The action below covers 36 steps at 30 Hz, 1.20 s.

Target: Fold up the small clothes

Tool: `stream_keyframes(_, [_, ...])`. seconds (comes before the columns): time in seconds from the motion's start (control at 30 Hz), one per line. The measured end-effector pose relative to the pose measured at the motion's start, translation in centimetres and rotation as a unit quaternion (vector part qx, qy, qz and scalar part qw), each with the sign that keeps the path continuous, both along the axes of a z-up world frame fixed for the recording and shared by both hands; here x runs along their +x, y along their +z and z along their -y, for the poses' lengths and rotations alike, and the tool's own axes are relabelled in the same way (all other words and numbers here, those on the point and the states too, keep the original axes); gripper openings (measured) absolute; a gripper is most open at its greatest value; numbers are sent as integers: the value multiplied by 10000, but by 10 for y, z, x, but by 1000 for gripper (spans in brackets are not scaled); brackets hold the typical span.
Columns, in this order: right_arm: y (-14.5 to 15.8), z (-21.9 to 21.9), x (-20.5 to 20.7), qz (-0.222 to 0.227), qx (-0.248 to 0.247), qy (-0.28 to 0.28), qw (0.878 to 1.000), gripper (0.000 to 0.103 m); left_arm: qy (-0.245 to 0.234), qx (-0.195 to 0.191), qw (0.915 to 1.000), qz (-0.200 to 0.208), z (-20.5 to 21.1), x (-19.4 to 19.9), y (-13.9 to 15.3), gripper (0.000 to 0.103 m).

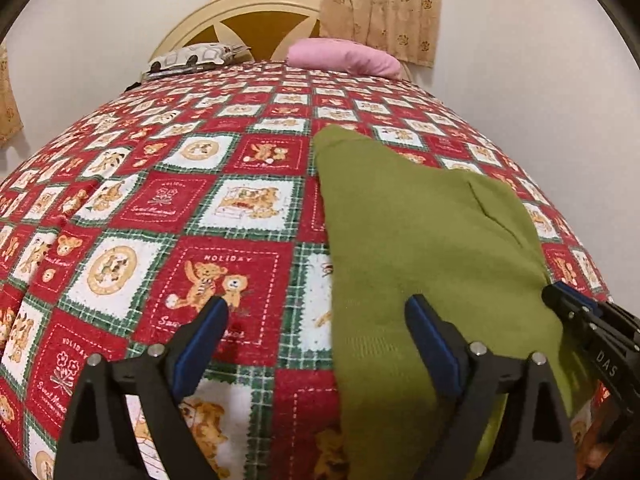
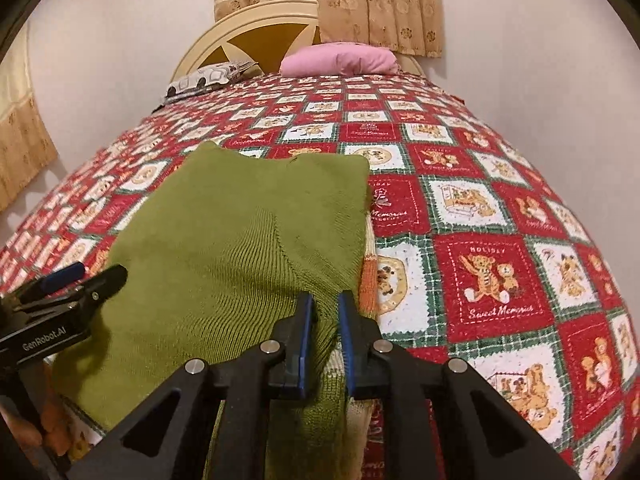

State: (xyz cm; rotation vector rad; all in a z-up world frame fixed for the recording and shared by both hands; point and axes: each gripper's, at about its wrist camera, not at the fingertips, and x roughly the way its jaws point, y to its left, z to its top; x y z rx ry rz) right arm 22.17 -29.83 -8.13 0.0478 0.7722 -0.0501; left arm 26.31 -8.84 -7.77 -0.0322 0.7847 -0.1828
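Two tongs work over one green knit garment (image 2: 224, 240), which lies flat on my bedspread (image 1: 168, 208) of red and white teddy-bear squares, its near end hanging toward me. My right gripper (image 2: 325, 308) is clenched on a bunched ridge of that green fabric, pads nearly meeting (an orange and cream striped edge (image 2: 368, 284) peeks out just beside them). My left gripper (image 1: 316, 320) stands wide apart, released, with one finger over the bedspread and the other over the garment's edge. Beyond, a pink pillow (image 1: 344, 56) and a patterned pillow (image 1: 196, 56) sit against the headboard (image 1: 256, 12).
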Motion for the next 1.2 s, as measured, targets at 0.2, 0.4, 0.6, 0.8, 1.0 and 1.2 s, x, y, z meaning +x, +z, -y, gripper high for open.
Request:
stream_keyframes(0.2, [2,-4,-3,29,-170,-62,9998,23,19,-13,10000,-20,-3,-1,0,94])
stream_keyframes(0.4, [7,32,-33,240,737,-757,9941,79,-28,-78,9999,-61,-17,-14,4,94])
stream_keyframes(0.6, [-9,64,-59,161,1858,-1008,9773,79,-229,-716,9959,-507,-42,-31,-5,99])
stream_keyframes(0.8, [-7,61,-59,214,1852,-955,9778,79,-274,-1318,9880,-753,-62,-28,-1,99])
stream_keyframes(1.0, [7,53,-60,254,1830,-635,9807,79,-434,-1251,9897,-551,-51,2,18,99])
stream_keyframes(1.2, [39,56,-17,377,1701,-298,9843,79,-732,-1524,9831,-703,-25,54,28,99])
